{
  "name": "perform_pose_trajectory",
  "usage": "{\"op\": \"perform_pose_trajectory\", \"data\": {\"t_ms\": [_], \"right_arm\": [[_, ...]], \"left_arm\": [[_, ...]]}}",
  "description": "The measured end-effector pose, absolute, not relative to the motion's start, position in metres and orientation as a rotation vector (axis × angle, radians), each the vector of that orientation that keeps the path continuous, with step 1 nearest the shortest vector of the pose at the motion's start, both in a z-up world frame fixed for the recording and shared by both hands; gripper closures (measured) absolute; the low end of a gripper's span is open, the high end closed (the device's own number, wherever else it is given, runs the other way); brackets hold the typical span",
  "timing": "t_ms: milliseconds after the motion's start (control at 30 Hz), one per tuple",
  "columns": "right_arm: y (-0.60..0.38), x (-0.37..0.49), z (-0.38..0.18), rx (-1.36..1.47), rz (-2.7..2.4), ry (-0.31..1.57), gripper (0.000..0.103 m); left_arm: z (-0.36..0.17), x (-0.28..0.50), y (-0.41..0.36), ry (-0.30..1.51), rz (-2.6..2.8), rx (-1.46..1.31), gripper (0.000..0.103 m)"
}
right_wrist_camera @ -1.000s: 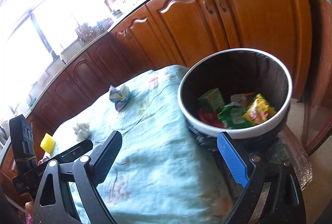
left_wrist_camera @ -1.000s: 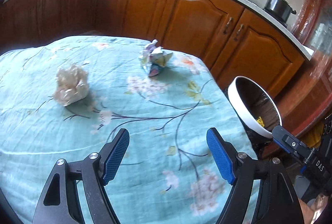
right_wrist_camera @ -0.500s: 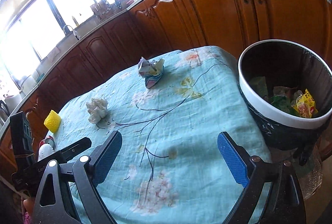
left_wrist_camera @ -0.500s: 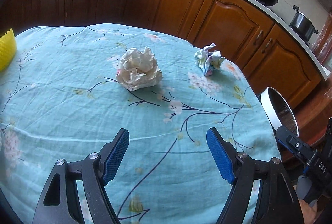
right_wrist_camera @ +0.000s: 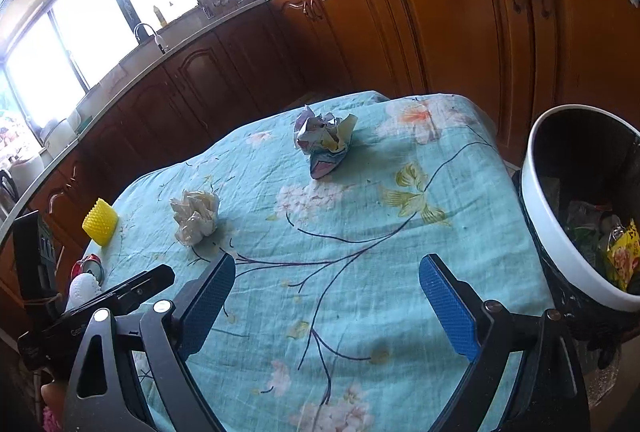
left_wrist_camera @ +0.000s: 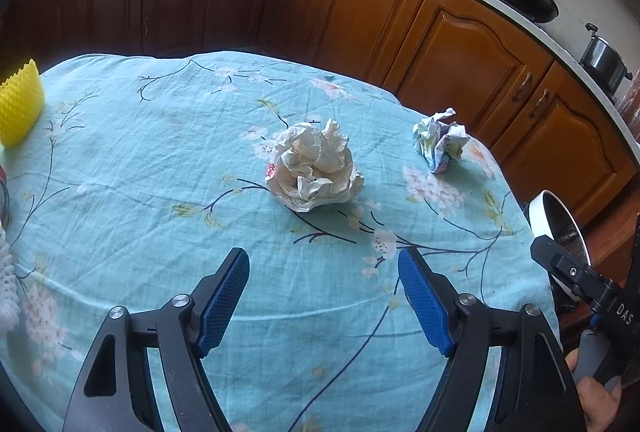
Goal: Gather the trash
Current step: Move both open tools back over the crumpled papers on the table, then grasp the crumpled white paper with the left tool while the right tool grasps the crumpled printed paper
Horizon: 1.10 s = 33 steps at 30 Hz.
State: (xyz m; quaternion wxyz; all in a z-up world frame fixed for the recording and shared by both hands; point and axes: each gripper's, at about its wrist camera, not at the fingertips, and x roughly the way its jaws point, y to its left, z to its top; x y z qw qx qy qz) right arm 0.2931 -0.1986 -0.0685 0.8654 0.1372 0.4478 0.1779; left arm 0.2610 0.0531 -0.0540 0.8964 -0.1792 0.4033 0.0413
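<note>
Left wrist view, left claw (left_wrist_camera: 323, 296) apart and empty, cream paper wad (left_wrist_camera: 316, 167) ahead, seemingly clear

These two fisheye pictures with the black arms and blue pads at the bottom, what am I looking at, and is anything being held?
No robot here: a person carries a hand-held gripper in each hand, each with a camera looking along its two fingers. One picture is from the left hand-held gripper, the other from the right hand-held gripper. Both stand open over the table and hold nothing. On the flowered blue tablecloth lie a cream crumpled paper ball and a printed crumpled paper, with a yellow ridged object near the edge. Beside the table stands a white-rimmed trash bin already holding wrappers.
</note>
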Motion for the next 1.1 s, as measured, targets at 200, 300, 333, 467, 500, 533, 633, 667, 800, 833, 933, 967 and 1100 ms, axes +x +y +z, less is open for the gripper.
{"op": "perform_pose_trajectory", "data": {"t_ms": [200,300,333,467,500,533,633,667,800,833,933,967,1100], "right_arm": [[-0.185,0.319,-0.072,0.278,0.39,0.951,0.008],[-0.178,0.334,-0.077,0.272,0.402,0.962,0.008],[-0.175,0.34,-0.078,0.272,0.404,0.967,0.008],[-0.166,0.362,-0.083,0.281,0.411,0.976,0.008],[-0.164,0.369,-0.084,0.287,0.411,0.976,0.008],[-0.163,0.375,-0.085,0.293,0.41,0.977,0.008],[-0.157,0.396,-0.091,0.302,0.406,0.981,0.009],[-0.155,0.403,-0.093,0.306,0.405,0.986,0.009],[-0.15,0.427,-0.107,0.316,0.397,1.009,0.009],[-0.15,0.431,-0.111,0.317,0.394,1.015,0.01],[-0.148,0.439,-0.118,0.318,0.396,1.024,0.037],[-0.147,0.439,-0.12,0.31,0.393,1.028,0.057],[-0.15,0.423,-0.112,0.285,0.39,1.002,0.064]], "left_arm": [[-0.054,0.282,0.06,0.831,0.103,-0.361,0.026],[-0.055,0.295,0.062,0.831,0.113,-0.344,0.026],[-0.056,0.298,0.063,0.831,0.117,-0.34,0.026],[-0.06,0.317,0.069,0.833,0.129,-0.335,0.026],[-0.061,0.321,0.07,0.836,0.129,-0.336,0.026],[-0.063,0.326,0.071,0.84,0.131,-0.335,0.026],[-0.068,0.34,0.072,0.84,0.125,-0.33,0.026],[-0.069,0.343,0.072,0.842,0.123,-0.33,0.026],[-0.074,0.355,0.069,0.841,0.11,-0.317,0.026],[-0.075,0.358,0.068,0.847,0.103,-0.311,0.026],[-0.079,0.363,0.064,0.854,0.069,-0.305,0.048],[-0.08,0.364,0.062,0.86,0.05,-0.304,0.056],[-0.075,0.361,0.057,0.85,0.039,-0.273,0.067]]}}
